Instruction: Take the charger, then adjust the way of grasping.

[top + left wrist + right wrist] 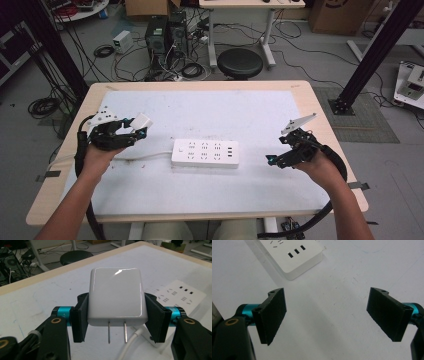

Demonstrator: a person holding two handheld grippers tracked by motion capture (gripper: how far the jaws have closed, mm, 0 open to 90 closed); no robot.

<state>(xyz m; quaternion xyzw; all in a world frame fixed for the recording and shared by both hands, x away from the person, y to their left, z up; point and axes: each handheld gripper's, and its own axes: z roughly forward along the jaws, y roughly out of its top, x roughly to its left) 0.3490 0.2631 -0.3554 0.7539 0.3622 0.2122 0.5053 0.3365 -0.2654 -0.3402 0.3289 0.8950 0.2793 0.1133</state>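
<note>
A white power strip [205,153] lies flat in the middle of the white mat, its cord [145,157] running off to the left. My left gripper [136,131] hovers left of the strip, shut on a white plug adapter [141,121]. In the left gripper view the adapter [116,296] sits clamped between both black pads [80,320], its two metal prongs [117,331] pointing down and toward the camera; the strip [180,293] lies beyond at the right. My right gripper [274,160] is right of the strip, open, with nothing between its pads [273,315]. The strip's end [294,256] is ahead of it.
The mat [250,107] covers a wooden table [320,107]. Behind the table are a black stool [239,62], computer towers [165,35] and tangled cables on the floor. A black frame post [372,55] stands at the right.
</note>
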